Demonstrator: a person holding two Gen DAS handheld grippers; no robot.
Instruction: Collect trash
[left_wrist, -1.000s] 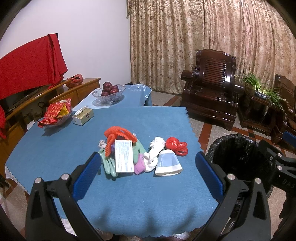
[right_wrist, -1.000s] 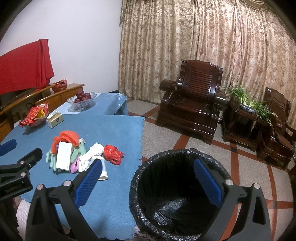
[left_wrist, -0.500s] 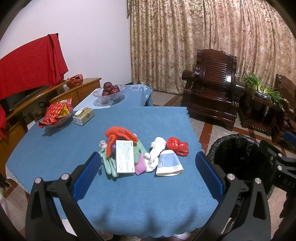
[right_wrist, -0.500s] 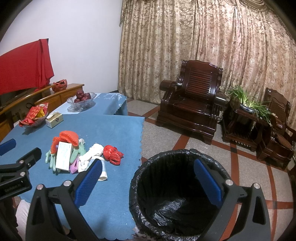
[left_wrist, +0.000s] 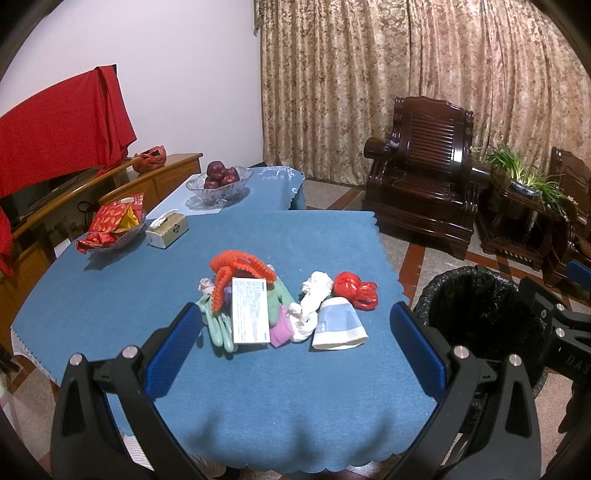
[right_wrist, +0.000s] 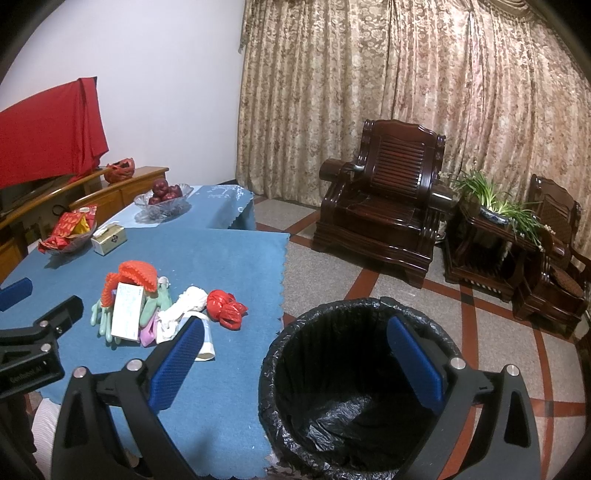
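Note:
A heap of trash lies mid-table on the blue cloth (left_wrist: 288, 406): an orange rubber glove (left_wrist: 236, 264), a white printed card (left_wrist: 250, 310), green gloves (left_wrist: 218, 328), a purple scrap (left_wrist: 279, 330), crumpled white tissue (left_wrist: 314, 295), a blue-and-white paper cup (left_wrist: 338, 326) on its side and a red plastic bag (left_wrist: 356, 290). My left gripper (left_wrist: 295, 345) is open and empty, above the table's near edge, short of the heap. My right gripper (right_wrist: 295, 362) is open and empty, over the black-lined bin (right_wrist: 354, 402) beside the table. The heap also shows in the right wrist view (right_wrist: 127, 312).
At the table's far left stand a glass bowl of red snack packets (left_wrist: 114, 225) and a tissue box (left_wrist: 167, 230). A fruit bowl (left_wrist: 218, 182) sits on a second table behind. A wooden armchair (right_wrist: 384, 206) and a plant stand (right_wrist: 491, 225) are across the floor.
Both views have shifted only very slightly. The heap sits a little lower and nearer in the left wrist view. Both grippers stay open.

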